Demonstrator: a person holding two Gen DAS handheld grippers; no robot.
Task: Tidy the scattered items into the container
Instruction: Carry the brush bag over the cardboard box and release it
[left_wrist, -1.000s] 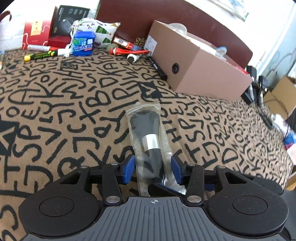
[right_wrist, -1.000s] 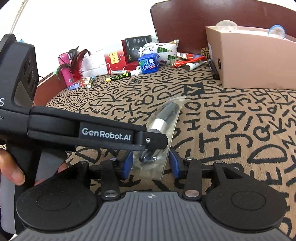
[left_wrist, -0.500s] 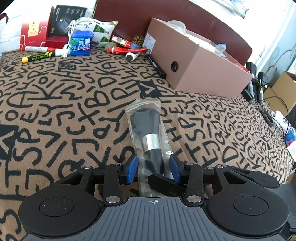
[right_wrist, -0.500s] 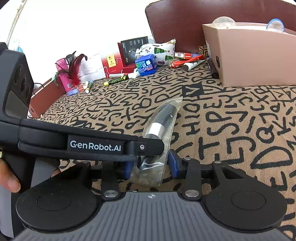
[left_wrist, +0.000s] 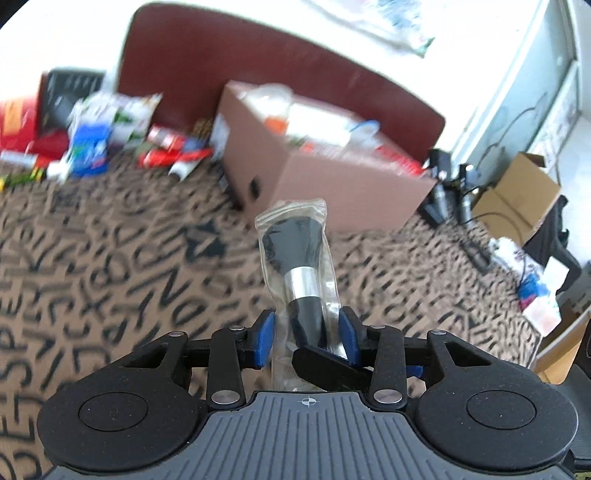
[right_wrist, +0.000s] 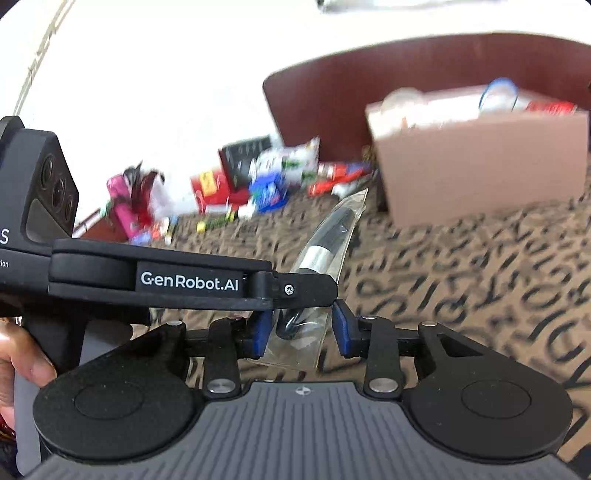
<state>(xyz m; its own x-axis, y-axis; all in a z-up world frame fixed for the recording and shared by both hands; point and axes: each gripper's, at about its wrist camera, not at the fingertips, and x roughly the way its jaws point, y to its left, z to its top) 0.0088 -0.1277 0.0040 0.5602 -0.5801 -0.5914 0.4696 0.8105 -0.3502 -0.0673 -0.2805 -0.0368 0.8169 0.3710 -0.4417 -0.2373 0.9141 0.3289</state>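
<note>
Left gripper (left_wrist: 306, 336): clamped on the bagged brush (left_wrist: 297, 258), lifted off the patterned cover (left_wrist: 110, 258).
Right gripper (right_wrist: 300, 330): jaws just closing on the same bag's lower end.
Box (left_wrist: 325, 177): ahead; carry level, release above its opening.

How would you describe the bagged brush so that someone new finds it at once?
Start at the brown cardboard box on the letter-patterned cloth. In front of it, lifted above the cloth, is a clear plastic bag. Only it holds a black brush with a silver band.
</note>
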